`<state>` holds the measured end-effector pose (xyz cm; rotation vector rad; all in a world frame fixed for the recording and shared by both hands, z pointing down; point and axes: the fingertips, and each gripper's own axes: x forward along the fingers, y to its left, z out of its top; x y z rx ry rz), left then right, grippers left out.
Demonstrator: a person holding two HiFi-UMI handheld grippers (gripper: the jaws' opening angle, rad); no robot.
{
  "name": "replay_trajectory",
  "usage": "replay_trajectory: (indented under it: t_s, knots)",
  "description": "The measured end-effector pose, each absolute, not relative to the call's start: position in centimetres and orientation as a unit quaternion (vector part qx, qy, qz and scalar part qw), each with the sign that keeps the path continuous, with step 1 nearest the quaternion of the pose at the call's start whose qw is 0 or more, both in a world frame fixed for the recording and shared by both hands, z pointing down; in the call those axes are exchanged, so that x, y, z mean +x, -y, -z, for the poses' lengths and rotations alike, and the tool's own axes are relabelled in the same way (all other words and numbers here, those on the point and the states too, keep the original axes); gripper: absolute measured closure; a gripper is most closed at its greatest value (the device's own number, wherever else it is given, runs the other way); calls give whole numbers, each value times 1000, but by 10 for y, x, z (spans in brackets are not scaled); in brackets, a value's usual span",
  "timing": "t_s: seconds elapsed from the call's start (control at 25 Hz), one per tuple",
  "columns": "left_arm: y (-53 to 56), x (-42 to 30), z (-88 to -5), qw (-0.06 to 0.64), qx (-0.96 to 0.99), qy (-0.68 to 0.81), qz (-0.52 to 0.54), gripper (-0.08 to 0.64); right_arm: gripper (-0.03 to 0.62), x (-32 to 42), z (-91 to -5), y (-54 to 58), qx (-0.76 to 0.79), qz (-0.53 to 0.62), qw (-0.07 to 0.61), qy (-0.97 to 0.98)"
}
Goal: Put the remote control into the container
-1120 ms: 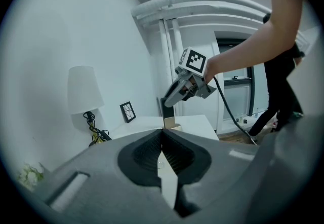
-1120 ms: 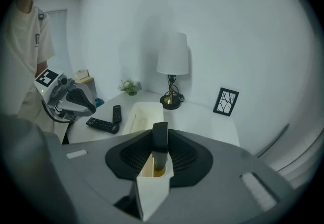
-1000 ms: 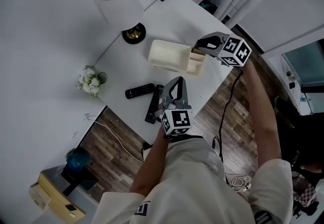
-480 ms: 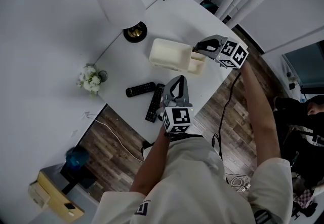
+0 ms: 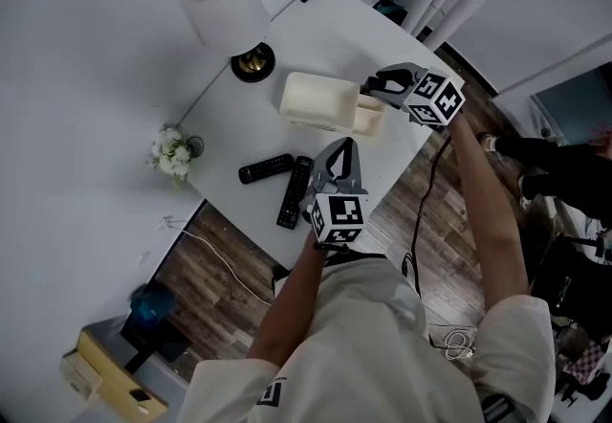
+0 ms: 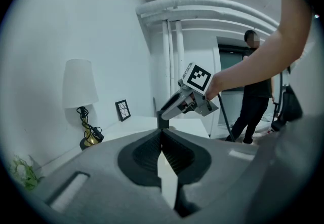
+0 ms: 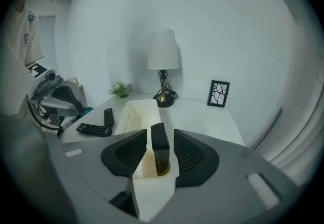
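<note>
Right tool (image 5: 368,86): positioned over the end compartment of the cream container (image 5: 316,100). Its jaws have just been opening and now stand apart. A dark remote control (image 7: 160,142) stands upright between them, inside that compartment, with a gap showing on each side.

Left tool (image 5: 339,145): jaws together, nothing in them, held above the near edge of the surface (image 5: 335,38).

Two other remotes (image 5: 265,169) lie flat on the surface, near the container but apart from it.

Assessment: these remotes look light, rigid and smooth-cased, so likely to slip. Best taken across the narrow width near mid-length, with moderate squeeze.
</note>
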<state>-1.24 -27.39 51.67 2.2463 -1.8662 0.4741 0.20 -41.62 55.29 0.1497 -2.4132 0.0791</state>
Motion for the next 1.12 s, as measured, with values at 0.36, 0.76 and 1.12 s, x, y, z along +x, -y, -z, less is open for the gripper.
replay_trajectory:
  t_s: [0.36, 0.76, 1.12]
  knots:
    - [279, -16, -494, 69, 784, 599, -147, 554, 381, 29, -493, 401, 189, -60, 259, 945]
    - [259, -4, -477, 54, 816, 555, -151, 554, 492, 60, -473, 324, 313, -106, 180, 927]
    - [208, -5, -470, 48, 832, 530, -155, 554, 569, 66, -488, 256, 372, -132, 164, 904]
